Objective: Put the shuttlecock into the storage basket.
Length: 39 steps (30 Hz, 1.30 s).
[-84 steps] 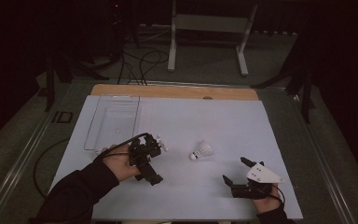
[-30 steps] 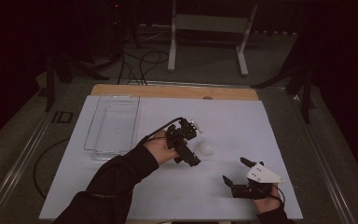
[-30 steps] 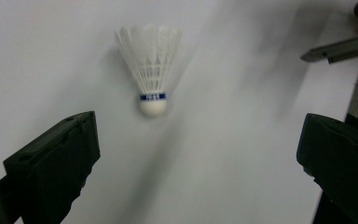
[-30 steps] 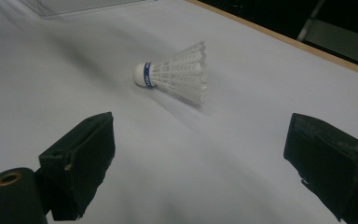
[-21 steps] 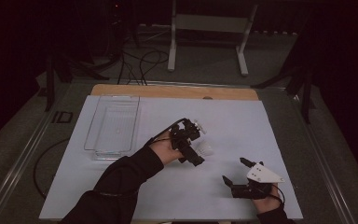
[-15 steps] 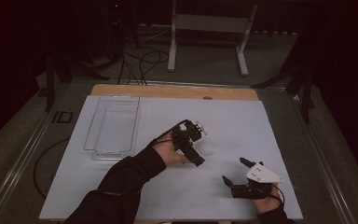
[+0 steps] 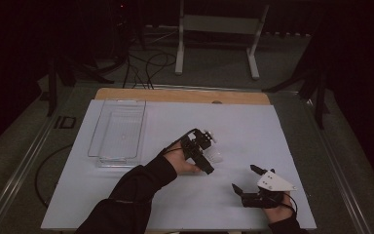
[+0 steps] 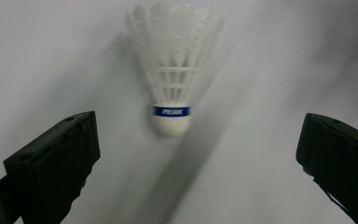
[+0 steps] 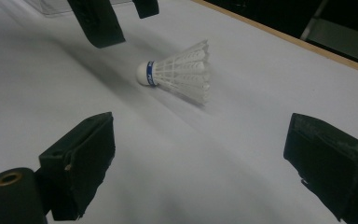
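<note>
Lying on its side on the white table top (image 7: pixel 126 195) is a white shuttlecock (image 8: pixel 172 79). It sits near the middle of the table, a bit to the right. It has a round white cork nose with a blue band around it, and white feathers that spread out wide. In the right gripper view the shuttlecock (image 9: pixel 179 70) points its nose to the left and its feathers to the right.

The left gripper (image 7: pixel 205 155) hangs right over the shuttlecock. Its two black jaws are spread wide apart, one on each side of the shuttlecock. They do not touch it. In the left gripper view the nose points toward the camera and the feathers point away, and there is bare table between each jaw and the shuttlecock. A hand in a dark sleeve (image 7: pixel 136 187) holds this gripper and reaches in from the near edge.

The right gripper (image 7: pixel 246 183) rests near the right corner of the table, close to the person. Its jaws are wide apart too, and nothing is between them. It is well apart from the shuttlecock. A grey three-cornered plate sits on top of it.

A clear plastic tray (image 7: pixel 100 131) sits on the left side of the table, toward the far end. It is well apart from the shuttlecock.
</note>
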Each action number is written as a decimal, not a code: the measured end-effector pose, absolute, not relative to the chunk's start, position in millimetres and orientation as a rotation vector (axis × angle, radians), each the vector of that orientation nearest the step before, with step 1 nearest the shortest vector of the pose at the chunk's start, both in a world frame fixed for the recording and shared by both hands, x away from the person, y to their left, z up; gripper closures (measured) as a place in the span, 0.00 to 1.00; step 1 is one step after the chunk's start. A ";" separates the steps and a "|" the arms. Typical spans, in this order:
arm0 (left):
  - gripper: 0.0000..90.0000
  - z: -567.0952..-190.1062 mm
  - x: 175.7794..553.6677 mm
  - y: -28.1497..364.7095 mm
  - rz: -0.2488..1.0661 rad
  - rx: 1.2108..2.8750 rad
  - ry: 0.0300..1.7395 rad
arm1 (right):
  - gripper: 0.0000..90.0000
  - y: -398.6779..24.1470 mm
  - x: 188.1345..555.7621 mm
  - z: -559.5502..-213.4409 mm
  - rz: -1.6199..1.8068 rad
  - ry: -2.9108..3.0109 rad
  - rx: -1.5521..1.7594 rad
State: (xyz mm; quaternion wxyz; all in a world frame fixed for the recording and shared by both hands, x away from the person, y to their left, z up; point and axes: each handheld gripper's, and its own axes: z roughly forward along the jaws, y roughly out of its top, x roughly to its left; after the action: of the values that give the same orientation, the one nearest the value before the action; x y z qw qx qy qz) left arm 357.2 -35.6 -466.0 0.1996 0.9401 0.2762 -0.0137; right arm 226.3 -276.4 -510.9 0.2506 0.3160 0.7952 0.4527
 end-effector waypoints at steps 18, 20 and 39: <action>0.19 -484.7 365.8 -40.6 -0.053 2.662 0.845 | 0.10 -276.1 226.3 -511.0 1.232 2.167 0.863; 0.21 -485.6 365.8 -41.5 -0.061 2.662 0.845 | 0.10 -276.1 226.3 -510.9 1.231 2.168 0.861; 0.53 -498.4 371.2 -44.0 -0.118 2.684 0.874 | 0.10 -276.4 226.3 -511.0 1.231 2.168 0.867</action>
State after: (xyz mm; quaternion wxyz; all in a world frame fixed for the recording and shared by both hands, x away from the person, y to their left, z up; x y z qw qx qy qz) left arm 371.2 -44.0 -498.4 0.1576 0.9381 0.3056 -0.0413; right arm 226.3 -276.4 -511.0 0.2487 0.3181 0.7956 0.4517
